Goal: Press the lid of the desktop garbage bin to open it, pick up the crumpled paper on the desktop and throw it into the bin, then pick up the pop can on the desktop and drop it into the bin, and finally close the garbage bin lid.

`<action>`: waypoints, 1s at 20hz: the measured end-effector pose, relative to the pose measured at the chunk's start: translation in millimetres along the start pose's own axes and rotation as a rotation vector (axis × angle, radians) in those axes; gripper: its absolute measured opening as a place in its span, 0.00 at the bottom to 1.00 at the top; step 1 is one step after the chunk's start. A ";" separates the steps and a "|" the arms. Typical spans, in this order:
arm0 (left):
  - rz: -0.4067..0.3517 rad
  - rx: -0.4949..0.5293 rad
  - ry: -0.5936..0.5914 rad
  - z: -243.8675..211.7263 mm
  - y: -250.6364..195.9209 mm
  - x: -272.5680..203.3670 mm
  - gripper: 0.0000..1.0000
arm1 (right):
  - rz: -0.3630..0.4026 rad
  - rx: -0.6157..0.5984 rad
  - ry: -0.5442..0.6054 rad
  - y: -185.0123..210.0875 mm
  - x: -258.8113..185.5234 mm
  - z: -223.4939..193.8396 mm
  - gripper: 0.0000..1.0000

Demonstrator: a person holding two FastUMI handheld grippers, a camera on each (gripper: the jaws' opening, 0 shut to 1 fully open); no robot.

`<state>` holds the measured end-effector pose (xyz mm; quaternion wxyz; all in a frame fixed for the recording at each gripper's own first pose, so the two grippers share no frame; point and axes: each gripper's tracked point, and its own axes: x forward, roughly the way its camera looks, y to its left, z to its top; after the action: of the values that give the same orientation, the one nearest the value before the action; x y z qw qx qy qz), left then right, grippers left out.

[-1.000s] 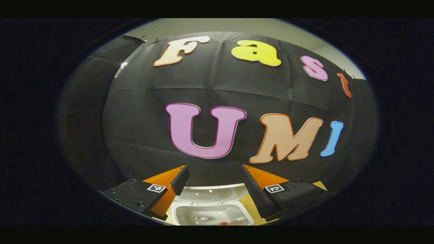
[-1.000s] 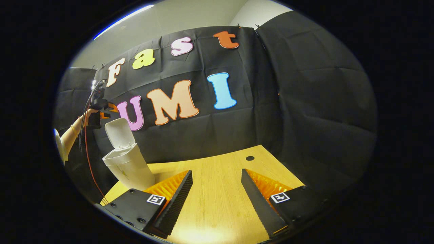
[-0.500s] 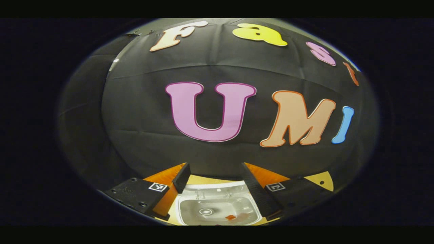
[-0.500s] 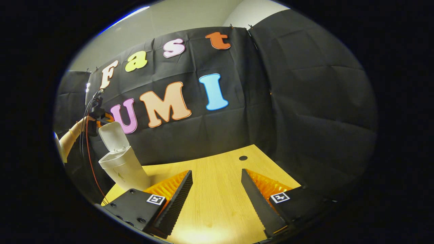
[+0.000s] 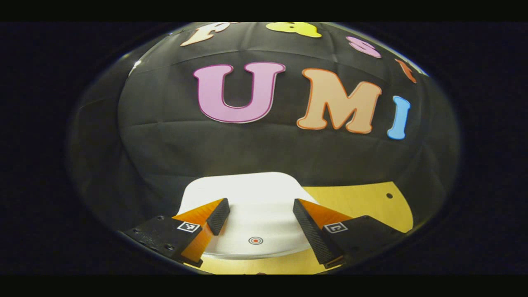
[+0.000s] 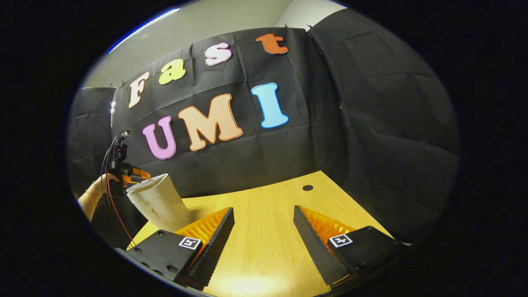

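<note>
In the right gripper view, the left gripper [image 6: 136,175] sits at the closed lid [image 5: 251,198] of the bin [image 6: 159,202], fingers spread apart. Right of the bin, the right gripper [image 6: 263,235] hovers over the desk [image 6: 272,206], gaping and empty.

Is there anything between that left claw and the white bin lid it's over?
Nothing visible. The left claw sits open right above the bin lid, which is down on the bin, with no object between them.
</note>
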<state>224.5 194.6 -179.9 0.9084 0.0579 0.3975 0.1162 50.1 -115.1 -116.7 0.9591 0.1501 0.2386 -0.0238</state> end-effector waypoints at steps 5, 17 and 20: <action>-0.018 -0.006 -0.134 1.0 0.6 -8.0 0.95 | 0.013 -0.015 0.027 1.0 0.6 -9.5 0.97; -0.028 0.068 -0.296 17.9 3.4 -7.6 0.93 | 0.016 0.037 0.020 -22.1 -13.0 -11.0 0.96; -0.001 0.038 -0.256 17.0 9.6 -7.8 0.94 | -0.008 0.043 0.000 -34.8 -19.2 -2.7 0.96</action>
<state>230.2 201.7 -160.9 0.9504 0.0894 0.2805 0.1001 27.8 -147.9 -119.7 0.9555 0.1699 0.2389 -0.0329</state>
